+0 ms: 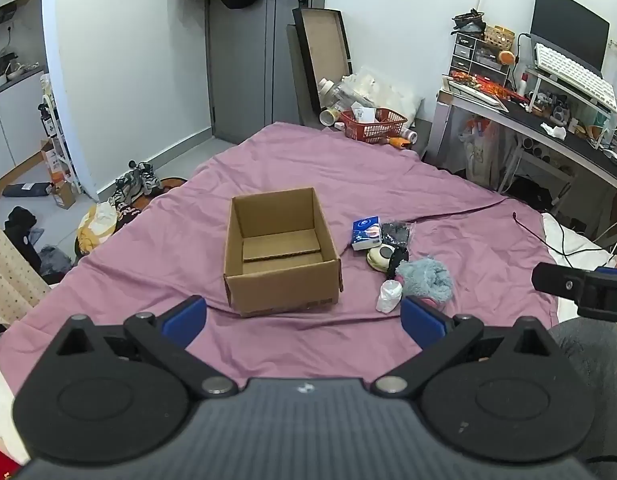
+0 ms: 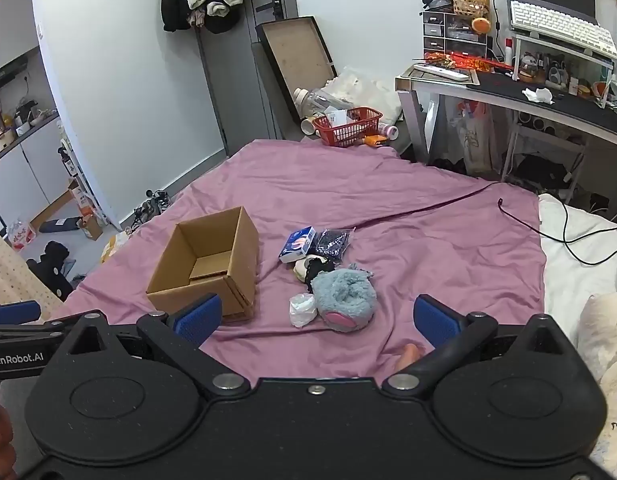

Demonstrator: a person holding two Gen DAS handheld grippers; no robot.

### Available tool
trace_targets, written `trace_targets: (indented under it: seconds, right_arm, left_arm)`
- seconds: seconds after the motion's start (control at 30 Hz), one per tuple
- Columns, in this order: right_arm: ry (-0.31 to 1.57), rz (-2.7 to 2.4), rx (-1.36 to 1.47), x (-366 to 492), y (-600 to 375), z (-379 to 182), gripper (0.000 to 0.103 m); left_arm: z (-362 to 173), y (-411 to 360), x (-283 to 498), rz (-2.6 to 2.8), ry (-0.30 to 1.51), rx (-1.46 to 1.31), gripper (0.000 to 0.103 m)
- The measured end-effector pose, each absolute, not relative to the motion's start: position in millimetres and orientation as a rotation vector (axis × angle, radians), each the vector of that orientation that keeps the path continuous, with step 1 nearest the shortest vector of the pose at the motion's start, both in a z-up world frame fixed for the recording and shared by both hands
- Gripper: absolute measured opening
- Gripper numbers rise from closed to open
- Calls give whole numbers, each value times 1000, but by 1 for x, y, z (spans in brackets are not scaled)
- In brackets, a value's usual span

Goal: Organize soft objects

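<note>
An open, empty cardboard box (image 1: 280, 250) (image 2: 206, 266) stands on the purple sheet (image 1: 308, 168). Right of it lies a small pile: a blue tissue pack (image 1: 365, 233) (image 2: 297, 244), a black sparkly pouch (image 1: 395, 233) (image 2: 333, 242), a cream round item (image 1: 378, 259), a fluffy grey-blue plush (image 1: 426, 278) (image 2: 344, 294) and a white crumpled bag (image 1: 389, 296) (image 2: 302, 309). My left gripper (image 1: 304, 318) is open and empty, just in front of the box. My right gripper (image 2: 318, 318) is open and empty, just short of the plush; it also shows at the left wrist view's right edge (image 1: 580, 288).
A red basket (image 1: 374, 124) (image 2: 348, 125) and bottles sit beyond the sheet's far edge. A cluttered desk (image 2: 548, 92) stands at the right. A black cable (image 2: 564, 232) crosses the white bedding. Shoes and clothes lie on the floor at the left (image 1: 136, 184).
</note>
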State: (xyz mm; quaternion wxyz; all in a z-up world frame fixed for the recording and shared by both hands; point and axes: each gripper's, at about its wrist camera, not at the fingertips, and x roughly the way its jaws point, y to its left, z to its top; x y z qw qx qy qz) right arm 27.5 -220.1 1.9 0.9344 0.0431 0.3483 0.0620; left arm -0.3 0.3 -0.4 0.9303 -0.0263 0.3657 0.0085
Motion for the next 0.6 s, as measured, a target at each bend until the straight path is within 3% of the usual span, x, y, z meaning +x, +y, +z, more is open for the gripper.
trace_targets:
  seconds: [0.6]
  right_arm:
    - [696, 130, 70, 25, -216, 4, 103]
  left_arm:
    - [2, -3, -3, 8, 742, -49, 103]
